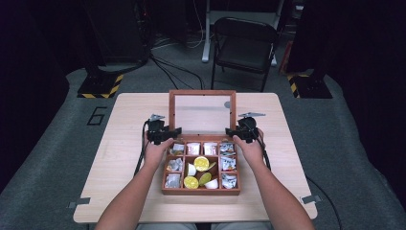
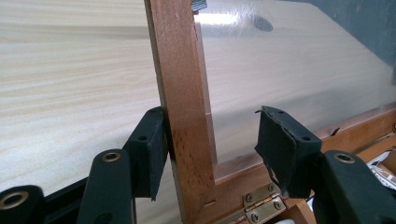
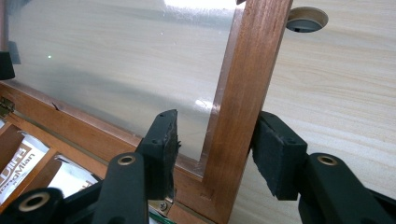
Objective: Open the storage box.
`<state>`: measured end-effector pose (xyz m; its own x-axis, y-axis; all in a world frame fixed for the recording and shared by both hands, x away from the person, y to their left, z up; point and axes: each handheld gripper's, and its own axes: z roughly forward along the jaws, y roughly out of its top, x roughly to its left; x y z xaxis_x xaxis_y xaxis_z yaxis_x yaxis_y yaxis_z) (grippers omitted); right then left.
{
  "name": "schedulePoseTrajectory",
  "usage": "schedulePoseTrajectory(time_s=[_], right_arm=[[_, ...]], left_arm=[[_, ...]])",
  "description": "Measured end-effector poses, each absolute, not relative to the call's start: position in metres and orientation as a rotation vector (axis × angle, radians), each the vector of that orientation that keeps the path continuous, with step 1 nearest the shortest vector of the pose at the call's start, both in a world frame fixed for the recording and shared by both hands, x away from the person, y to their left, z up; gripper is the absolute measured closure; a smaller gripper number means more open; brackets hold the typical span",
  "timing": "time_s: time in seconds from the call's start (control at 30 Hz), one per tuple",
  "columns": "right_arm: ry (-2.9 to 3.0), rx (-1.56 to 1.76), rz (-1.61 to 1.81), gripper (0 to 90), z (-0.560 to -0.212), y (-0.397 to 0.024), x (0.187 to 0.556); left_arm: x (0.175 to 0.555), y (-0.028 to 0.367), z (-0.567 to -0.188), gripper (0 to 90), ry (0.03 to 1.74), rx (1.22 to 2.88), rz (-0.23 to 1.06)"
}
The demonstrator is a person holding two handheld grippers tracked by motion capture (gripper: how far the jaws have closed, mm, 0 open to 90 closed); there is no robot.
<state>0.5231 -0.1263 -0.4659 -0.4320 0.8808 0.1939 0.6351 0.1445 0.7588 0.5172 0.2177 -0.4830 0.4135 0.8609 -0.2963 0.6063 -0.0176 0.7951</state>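
1. Black jaws of the left gripper (image 2: 212, 154) are seen astride the lid's left frame rail (image 2: 184, 107); one pad touches the outer face, the other stands clear, so the rail is judged released.
2. Right gripper (image 3: 217, 154) is set likewise on the right rail (image 3: 243, 102), both pads a little apart from it.
3. Wooden box (image 1: 201, 190) sits mid-bench (image 1: 119, 143), lid (image 1: 202, 113) laid fully back, compartments of sachets and pods exposed.
4. Opening is judged done; withdrawal of both grippers remains.
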Motion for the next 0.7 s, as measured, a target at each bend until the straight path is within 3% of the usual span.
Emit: schedulePoseTrajectory(time_s=[0.7], right_arm=[[2.106,1.510,1.172,48.6,-0.4691,-0.1244,0.5264]], left_arm=[[0.5199,0.2141,-0.4843,40.7,1.345,1.705,0.312]])
